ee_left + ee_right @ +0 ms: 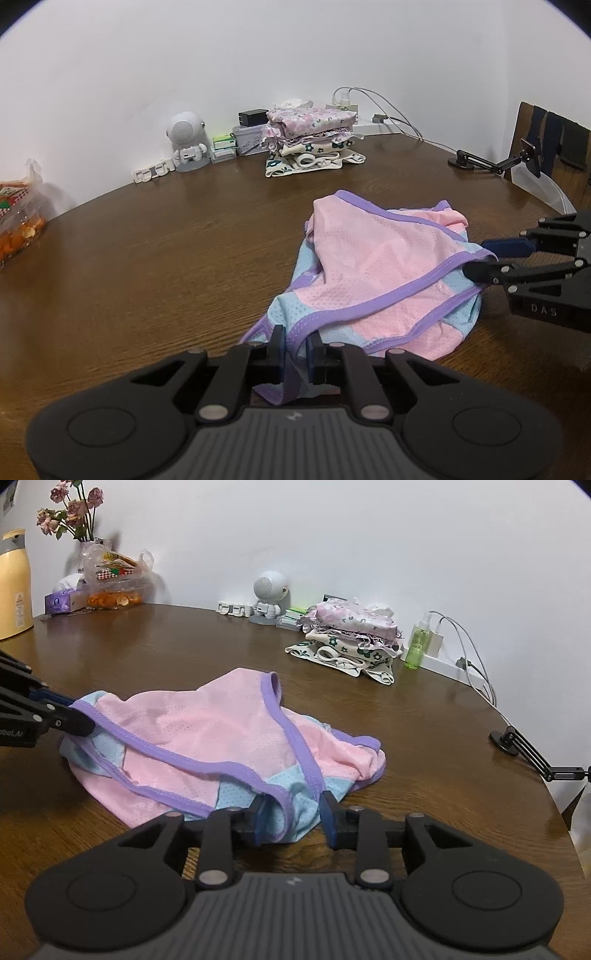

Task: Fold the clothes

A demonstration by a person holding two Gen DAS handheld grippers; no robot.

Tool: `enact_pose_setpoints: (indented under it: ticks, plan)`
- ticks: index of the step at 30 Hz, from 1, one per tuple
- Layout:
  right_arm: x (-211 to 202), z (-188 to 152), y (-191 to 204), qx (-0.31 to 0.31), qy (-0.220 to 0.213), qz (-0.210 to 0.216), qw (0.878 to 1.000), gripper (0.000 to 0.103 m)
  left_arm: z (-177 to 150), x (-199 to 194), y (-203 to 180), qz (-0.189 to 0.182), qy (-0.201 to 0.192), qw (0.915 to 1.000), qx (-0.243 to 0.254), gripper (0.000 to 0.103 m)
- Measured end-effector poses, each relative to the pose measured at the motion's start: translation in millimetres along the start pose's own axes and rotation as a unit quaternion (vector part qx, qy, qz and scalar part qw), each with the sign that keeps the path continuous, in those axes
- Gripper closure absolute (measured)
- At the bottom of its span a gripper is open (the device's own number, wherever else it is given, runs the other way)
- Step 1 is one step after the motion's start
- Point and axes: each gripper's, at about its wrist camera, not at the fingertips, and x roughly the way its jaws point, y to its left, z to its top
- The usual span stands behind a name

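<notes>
The pink mesh garment with purple trim lies crumpled on the brown wooden table, left gripper clamping its near hem, right gripper parted around the opposite edge.

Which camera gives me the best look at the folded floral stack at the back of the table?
Right wrist view: the folded floral stack sits nearer and shows its layers from the side beside the green bottle. The left wrist view also shows the whole stack, only smaller and farther back.
</notes>
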Motion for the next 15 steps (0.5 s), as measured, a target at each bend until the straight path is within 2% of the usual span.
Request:
enact_pose_setpoints:
  ticks: [13,15]
  plan:
    - [3.5,-1.7,2.1,0.015,-0.001,-0.009,1.000,0.076,-2.6,-2.6,-3.4,0.010,-0.010,0.9999,-0.006,0.092]
    - [2.3,-1.8,2.0,0.015,-0.003,-0.010,1.000,0.081,-3.0,-3.0,-4.0,0.011,-0.010,0.9999,-0.004,0.093]
